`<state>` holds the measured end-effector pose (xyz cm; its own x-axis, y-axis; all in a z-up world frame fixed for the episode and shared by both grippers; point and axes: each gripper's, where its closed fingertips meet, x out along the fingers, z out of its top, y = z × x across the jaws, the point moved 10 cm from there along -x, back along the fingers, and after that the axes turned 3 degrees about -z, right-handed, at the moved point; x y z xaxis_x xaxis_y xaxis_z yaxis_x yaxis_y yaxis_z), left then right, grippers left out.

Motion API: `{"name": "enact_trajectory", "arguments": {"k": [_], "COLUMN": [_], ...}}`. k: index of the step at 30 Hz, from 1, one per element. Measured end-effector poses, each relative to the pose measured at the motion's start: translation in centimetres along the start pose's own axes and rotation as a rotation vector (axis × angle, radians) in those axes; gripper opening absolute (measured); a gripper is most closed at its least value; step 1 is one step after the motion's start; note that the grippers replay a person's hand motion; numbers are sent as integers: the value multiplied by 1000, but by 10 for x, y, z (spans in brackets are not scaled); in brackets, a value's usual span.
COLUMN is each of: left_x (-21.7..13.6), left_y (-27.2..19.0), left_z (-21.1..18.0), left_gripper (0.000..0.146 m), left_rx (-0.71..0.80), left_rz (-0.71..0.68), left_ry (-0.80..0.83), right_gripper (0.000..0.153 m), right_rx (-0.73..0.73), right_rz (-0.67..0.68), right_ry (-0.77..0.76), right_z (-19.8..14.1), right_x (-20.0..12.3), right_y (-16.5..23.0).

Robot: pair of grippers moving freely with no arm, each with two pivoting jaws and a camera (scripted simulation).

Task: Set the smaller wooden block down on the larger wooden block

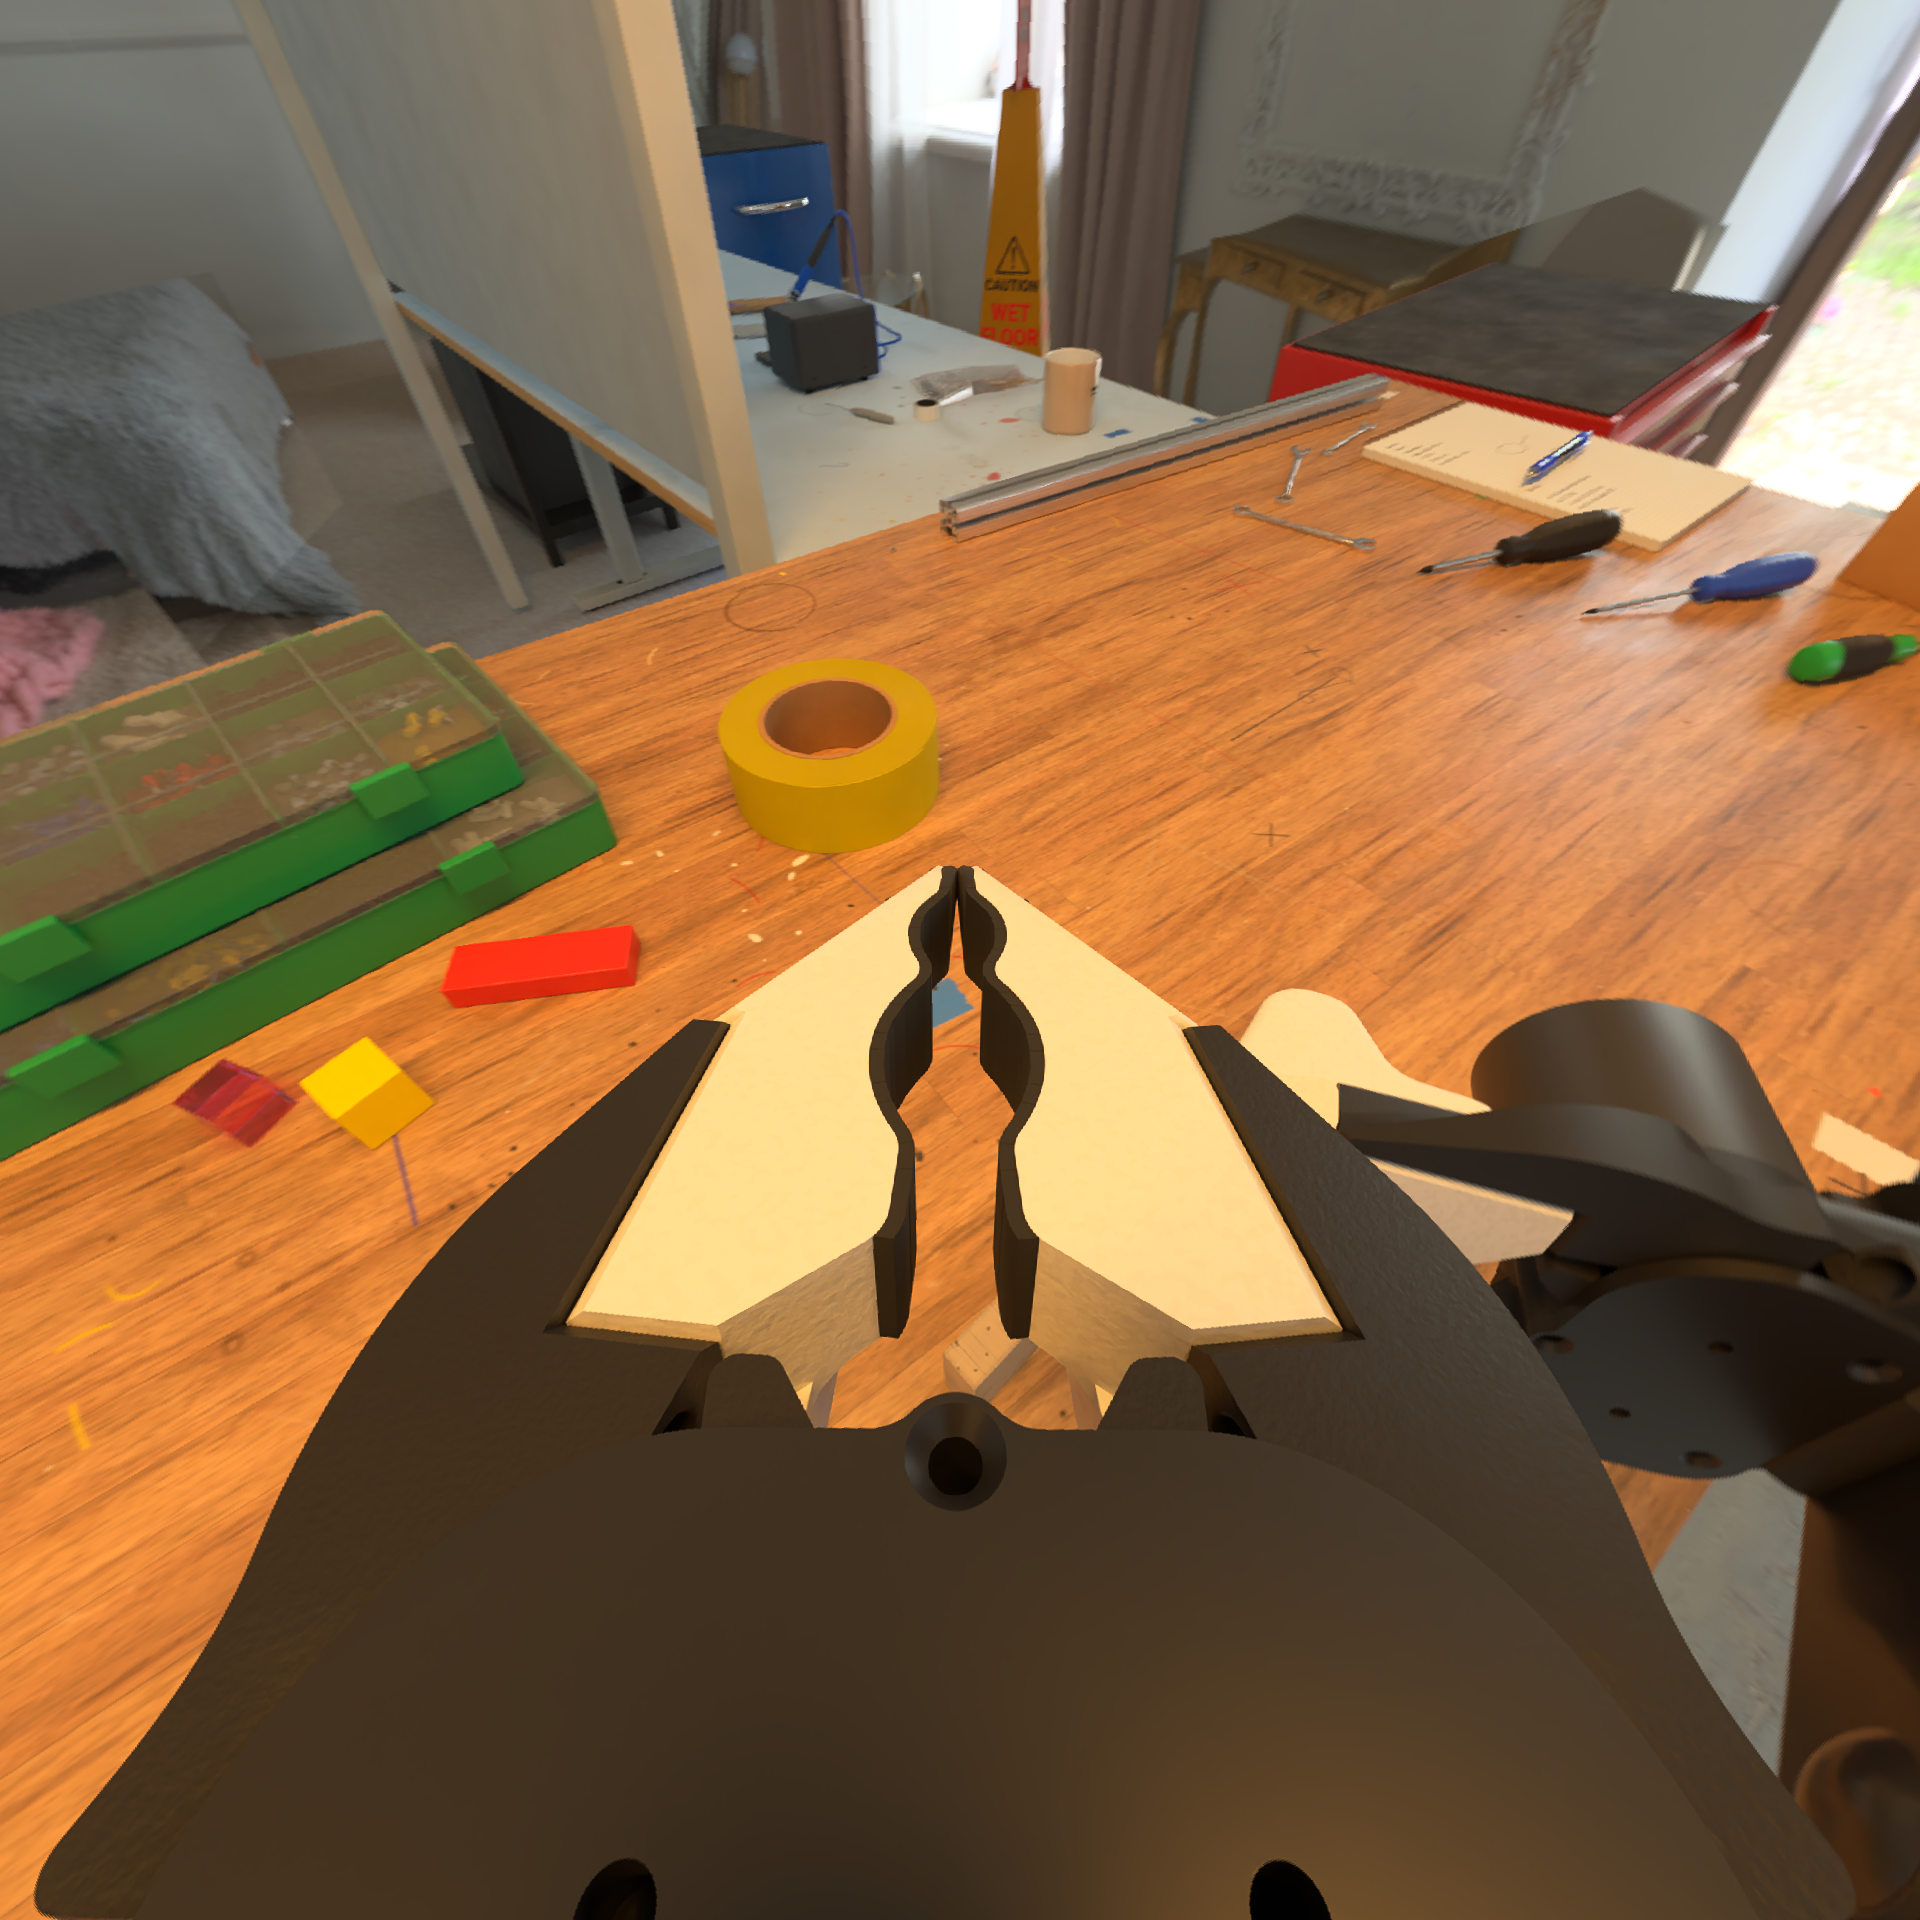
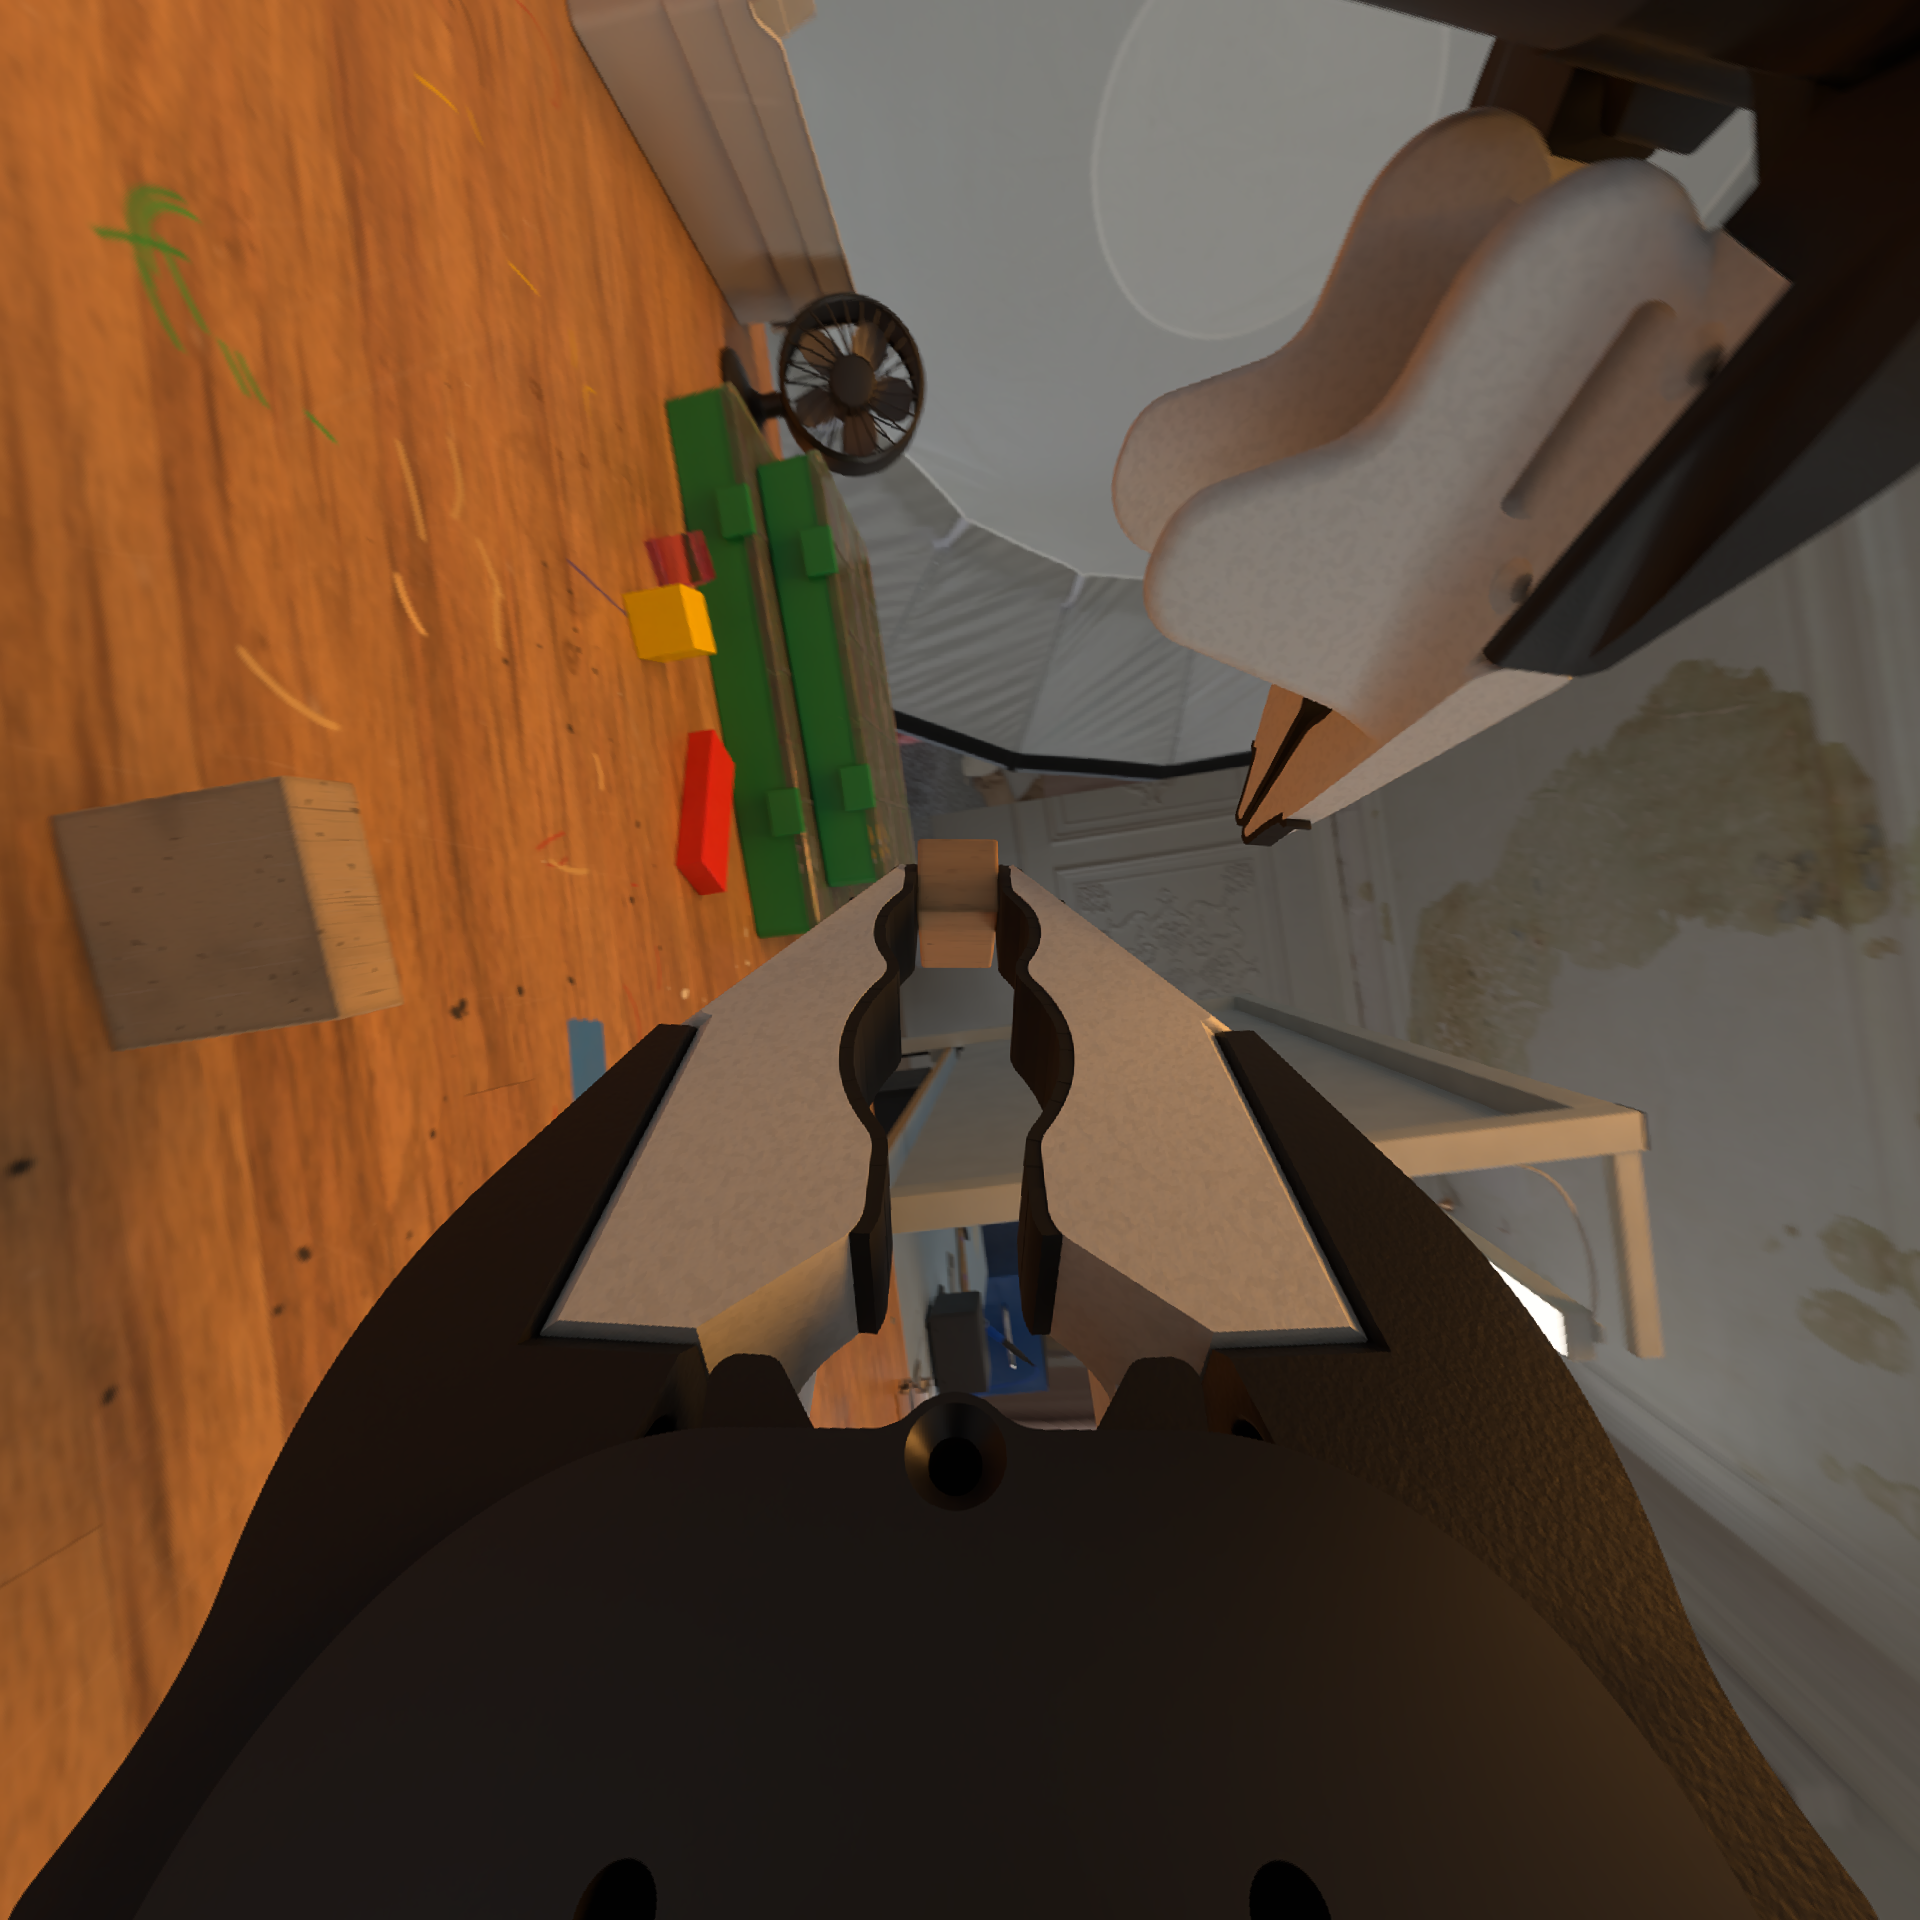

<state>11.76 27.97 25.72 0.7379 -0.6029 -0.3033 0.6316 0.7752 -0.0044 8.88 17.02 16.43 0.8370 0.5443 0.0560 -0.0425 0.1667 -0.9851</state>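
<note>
My right gripper (image 2: 957, 902) is shut on the smaller wooden block (image 2: 957, 904), a pale cube pinched between its fingertips, held in the air with the view rolled sideways. The larger wooden block (image 2: 223, 914), a pale grey-brown cube, stands on the wooden table (image 2: 312, 468) to the left of the fingers in the right wrist view. My left gripper (image 1: 957, 883) is shut and empty above the table, near the yellow tape roll (image 1: 829, 753). It also shows in the right wrist view (image 2: 1273, 821), upper right. The right gripper's body shows at the right edge of the left wrist view (image 1: 1621, 1164).
Two stacked green parts boxes (image 1: 260, 821) lie at the left. A red block (image 1: 540, 964), a yellow cube (image 1: 366, 1091) and a dark red cube (image 1: 235, 1099) lie beside them. Screwdrivers (image 1: 1538, 542), wrenches (image 1: 1304, 528), a notepad (image 1: 1558, 473) and an aluminium rail (image 1: 1153, 457) lie far right.
</note>
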Motion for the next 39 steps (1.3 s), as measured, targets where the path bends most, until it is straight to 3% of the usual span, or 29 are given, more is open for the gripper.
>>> {"name": "enact_trajectory", "arguments": {"k": [3,4,7,8,11,17,24,30,39], "left_x": [-1,-2,-11,-16,-34,-49,-18,4,5], "left_y": [1,2,6,9,25,68,92,98,111], "left_z": [-5,-5,-6,-6,-9,-49,-108,-133,-145], "left_gripper": [1,9,57,67,81,82,81,80,78], "left_rx": [-33,-53,-128,-152,-206,-305,-350,-358,-397], "left_rz": [-75,-111,-183,-185,-119,85,147,111,102], "left_ry": [-31,-58,-192,-233,-356,-428,-307,-230,-251], "right_gripper": [14,14,14,14,14,14,14,14,14], "right_rx": [55,82,167,206,361,741,972,1055,1111], "right_rz": [71,97,189,235,427,960,1374,1487,1435], "right_ry": [-47,-76,-157,-178,-238,-355,-433,-358,-338], "right_z": [-1,-2,-2,-2,-5,-34,-53,-49,-54], "right_x": [-8,-12,-25,-30,-41,-40,-3,28,44], "right_y": [-6,-8,-17,-20,-28,-30,-23,-8,1]}}
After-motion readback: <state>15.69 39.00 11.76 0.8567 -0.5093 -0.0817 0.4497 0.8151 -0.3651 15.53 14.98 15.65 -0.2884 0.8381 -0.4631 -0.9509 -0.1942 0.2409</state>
